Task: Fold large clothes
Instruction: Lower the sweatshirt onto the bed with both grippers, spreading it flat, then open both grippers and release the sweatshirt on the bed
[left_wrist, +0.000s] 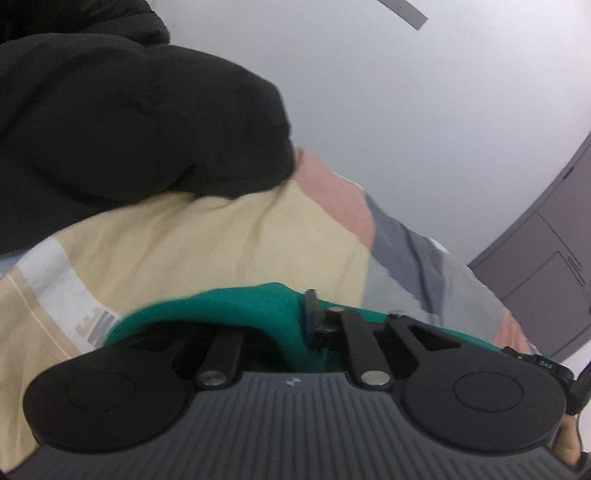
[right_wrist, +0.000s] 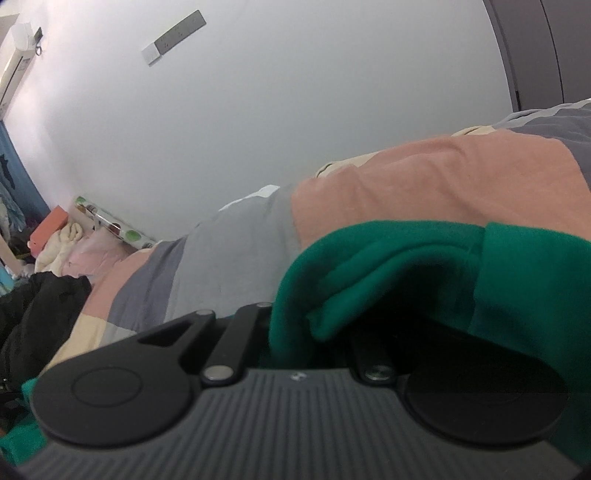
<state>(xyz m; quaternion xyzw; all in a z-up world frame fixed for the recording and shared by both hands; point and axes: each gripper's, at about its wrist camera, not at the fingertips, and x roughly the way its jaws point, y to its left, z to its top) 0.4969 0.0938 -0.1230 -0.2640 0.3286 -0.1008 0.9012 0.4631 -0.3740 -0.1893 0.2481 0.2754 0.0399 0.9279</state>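
1. We saw the green garment (left_wrist: 229, 314) lying low on the patchwork bedcover (left_wrist: 207, 240), bunched right against both grippers.
2. In the left wrist view, its fabric sat between the fingers of the left gripper (left_wrist: 295, 332); one dark fingertip (left_wrist: 309, 314) showed beside the cloth, but we could not tell whether the pads pressed on it.
3. The right gripper (right_wrist: 314, 321) had green folds (right_wrist: 388, 266) draped over its fingers, hiding them, so we could not tell its state.
4. A black garment (left_wrist: 129, 129) lay heaped further along the bedcover, by the pale wall (left_wrist: 406, 92).
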